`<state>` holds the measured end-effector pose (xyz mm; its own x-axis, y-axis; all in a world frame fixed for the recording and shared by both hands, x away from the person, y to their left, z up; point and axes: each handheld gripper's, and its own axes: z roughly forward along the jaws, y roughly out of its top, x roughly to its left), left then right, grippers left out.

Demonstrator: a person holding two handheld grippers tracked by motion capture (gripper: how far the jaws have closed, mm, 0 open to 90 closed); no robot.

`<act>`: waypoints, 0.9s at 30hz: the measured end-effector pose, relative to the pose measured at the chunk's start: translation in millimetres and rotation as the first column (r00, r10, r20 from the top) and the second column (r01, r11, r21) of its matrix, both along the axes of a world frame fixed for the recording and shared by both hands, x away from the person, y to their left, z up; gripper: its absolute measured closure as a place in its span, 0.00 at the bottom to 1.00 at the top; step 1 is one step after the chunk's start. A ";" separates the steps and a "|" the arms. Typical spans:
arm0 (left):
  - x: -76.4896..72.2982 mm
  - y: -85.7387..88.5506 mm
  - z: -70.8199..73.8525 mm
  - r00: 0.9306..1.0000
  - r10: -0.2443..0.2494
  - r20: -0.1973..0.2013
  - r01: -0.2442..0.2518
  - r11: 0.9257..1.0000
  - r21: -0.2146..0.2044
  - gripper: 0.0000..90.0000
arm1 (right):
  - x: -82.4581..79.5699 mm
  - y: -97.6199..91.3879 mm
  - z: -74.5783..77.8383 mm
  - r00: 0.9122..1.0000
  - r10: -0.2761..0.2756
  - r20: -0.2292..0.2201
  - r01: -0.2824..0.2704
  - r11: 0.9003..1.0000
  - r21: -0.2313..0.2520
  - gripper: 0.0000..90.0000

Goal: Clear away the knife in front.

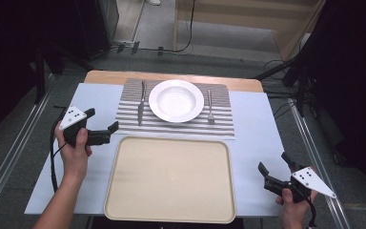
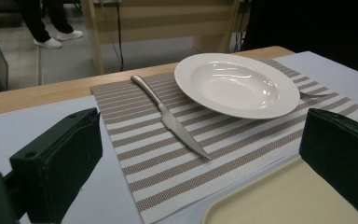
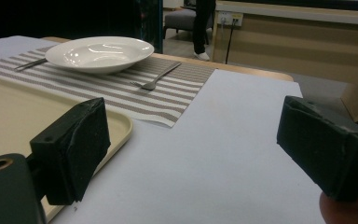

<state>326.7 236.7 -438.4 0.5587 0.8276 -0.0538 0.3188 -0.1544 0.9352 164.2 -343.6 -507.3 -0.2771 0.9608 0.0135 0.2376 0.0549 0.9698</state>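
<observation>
A white plate [image 1: 176,100] [image 2: 237,85] [image 3: 99,53] sits in the middle of a striped placemat [image 1: 173,125] [image 2: 177,154] [image 3: 163,98]. A knife [image 1: 141,105] [image 2: 170,118] lies left of the plate and a fork [image 1: 210,109] [image 3: 154,79] right of it. A beige tray [image 1: 170,178] [image 2: 279,200] [image 3: 9,112] lies empty in front of the placemat. My left gripper [image 1: 103,122] [image 2: 200,163] is open, left of the tray's far corner, facing the knife. My right gripper [image 1: 272,161] [image 3: 191,149] is open over the blue sheet, right of the tray. Neither holds anything.
A pale blue sheet [image 1: 259,133] covers the wooden table [image 1: 100,75]. Metal rails run along both sides. Dark stands and cables sit on the floor behind. A person's legs [image 2: 46,23] stand beyond the table.
</observation>
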 end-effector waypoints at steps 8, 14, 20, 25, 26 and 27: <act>20.1 -10.3 0.6 0.999 -0.012 -0.032 0.012 1.000 -0.006 0.00 | 0.3 1.1 0.0 1.000 0.004 -0.004 -0.004 1.000 0.001 0.11; 32.3 -16.5 -0.7 0.999 -0.013 -0.047 0.013 1.000 0.003 0.00 | 0.5 1.7 0.1 1.000 0.010 0.000 -0.010 1.000 -0.004 0.11; 44.0 -24.1 -1.1 0.998 -0.015 -0.057 0.016 1.000 0.012 0.00 | 0.8 1.7 -0.1 1.000 0.009 -0.003 -0.009 1.000 -0.005 0.11; 54.8 -30.3 -2.9 0.997 -0.024 -0.071 0.025 1.000 0.007 0.00 | 1.0 2.7 0.0 1.000 0.010 -0.003 -0.010 1.000 -0.006 0.11; 57.7 -32.0 -3.0 0.997 -0.024 -0.073 0.024 1.000 0.009 0.00 | 1.1 2.7 0.2 1.000 0.010 -0.004 -0.010 1.000 -0.004 0.11; 59.4 -32.8 -3.1 0.997 -0.022 -0.075 0.023 1.000 0.011 0.00 | 1.1 3.0 0.3 1.000 0.008 -0.003 -0.008 1.000 -0.004 0.11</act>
